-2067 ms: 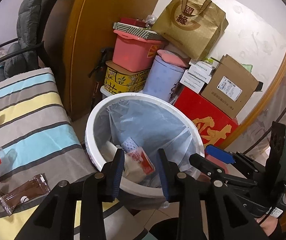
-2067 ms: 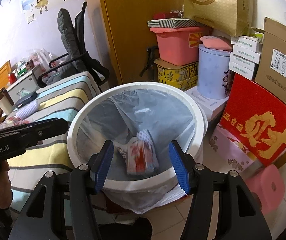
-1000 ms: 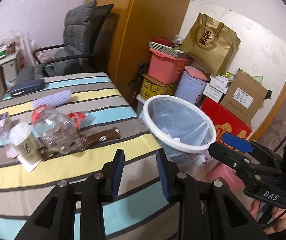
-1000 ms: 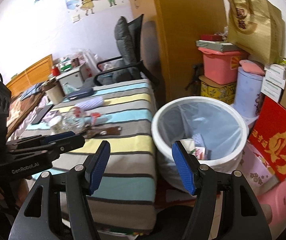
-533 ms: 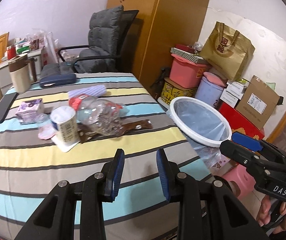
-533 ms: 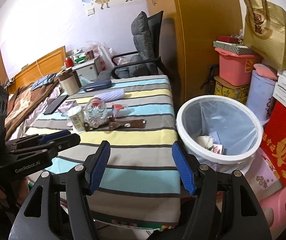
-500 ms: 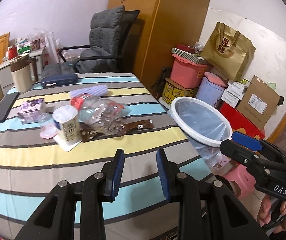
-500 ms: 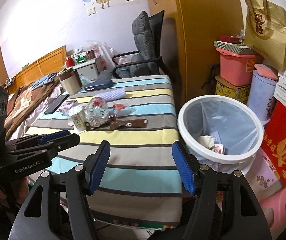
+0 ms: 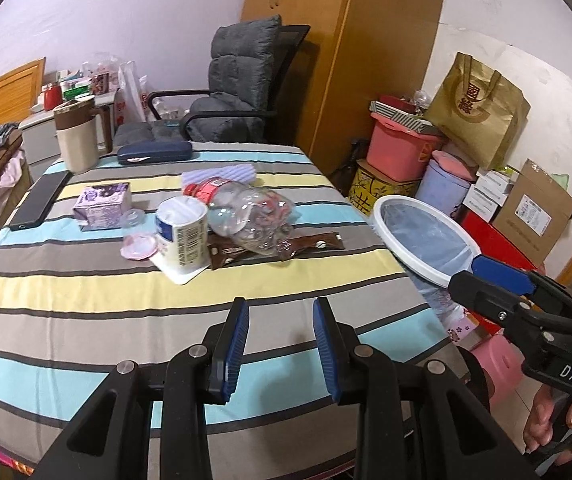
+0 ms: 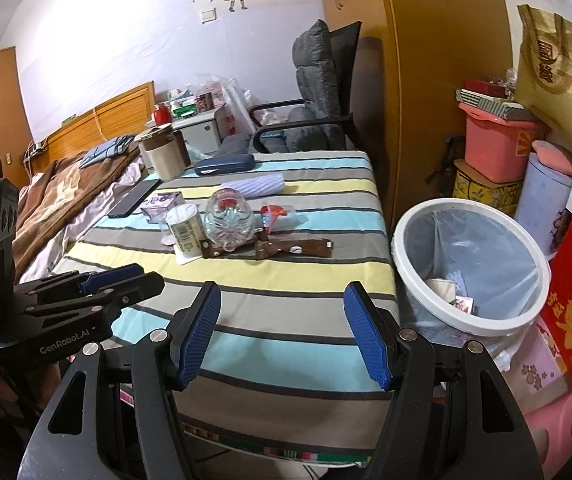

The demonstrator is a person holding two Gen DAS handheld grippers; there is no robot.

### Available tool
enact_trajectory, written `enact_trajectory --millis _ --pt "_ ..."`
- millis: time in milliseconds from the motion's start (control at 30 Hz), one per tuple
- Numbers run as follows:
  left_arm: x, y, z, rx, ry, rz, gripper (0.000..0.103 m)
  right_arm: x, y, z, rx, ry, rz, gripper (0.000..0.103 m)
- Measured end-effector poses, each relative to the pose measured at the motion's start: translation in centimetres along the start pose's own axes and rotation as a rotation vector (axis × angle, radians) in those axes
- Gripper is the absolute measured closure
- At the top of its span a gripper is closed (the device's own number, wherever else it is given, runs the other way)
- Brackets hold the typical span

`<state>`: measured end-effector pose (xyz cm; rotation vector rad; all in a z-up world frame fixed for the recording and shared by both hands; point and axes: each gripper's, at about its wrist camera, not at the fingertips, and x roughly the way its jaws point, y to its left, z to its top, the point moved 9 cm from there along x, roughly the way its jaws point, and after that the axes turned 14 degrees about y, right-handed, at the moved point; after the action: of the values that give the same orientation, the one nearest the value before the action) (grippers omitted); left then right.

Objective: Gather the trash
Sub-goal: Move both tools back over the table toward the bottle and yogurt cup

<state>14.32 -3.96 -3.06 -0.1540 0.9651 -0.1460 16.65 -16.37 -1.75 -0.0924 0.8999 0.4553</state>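
Note:
Trash lies on the striped table [image 9: 85, 280]: a crushed clear plastic bottle [image 9: 249, 216] [image 10: 227, 222], a white paper cup [image 9: 183, 234] [image 10: 185, 226], brown wrappers [image 9: 310, 244] [image 10: 294, 249], a pink lid [image 9: 137, 246] and a purple carton [image 9: 103, 204]. The white trash bin [image 10: 470, 268] [image 9: 422, 240] with a clear liner stands right of the table and holds some trash. My left gripper [image 9: 279, 344] is open and empty over the table's near edge. My right gripper [image 10: 281, 338] is wide open and empty, and it also shows in the left wrist view [image 9: 502, 280].
On the table's far side are a phone [image 9: 39, 200], a dark case [image 9: 153, 154], a beige jug [image 9: 77, 140] and a lilac roll [image 9: 217, 172]. A grey chair [image 9: 237, 92] stands behind. Boxes, a pink tub [image 9: 398, 152] and a gold bag [image 9: 478, 112] crowd the right wall.
Both grippers have pulled back from above the bin to the table's near side. The table's trash has come into view. Both stay open and empty.

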Motion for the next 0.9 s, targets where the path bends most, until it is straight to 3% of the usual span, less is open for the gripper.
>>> enact_trajectory --millis 600,900 --pt "0.4 4.2 0.6 -0.073 -0.009 0.063 0.070 2.2 1.8 0.9 -0.042 0.038 0.039 0.038" --pt "1.7 6.6 1.2 -0.118 0.012 0.072 0.070 3.8 1.9 1.3 -0.038 0.068 0.070 0.047"
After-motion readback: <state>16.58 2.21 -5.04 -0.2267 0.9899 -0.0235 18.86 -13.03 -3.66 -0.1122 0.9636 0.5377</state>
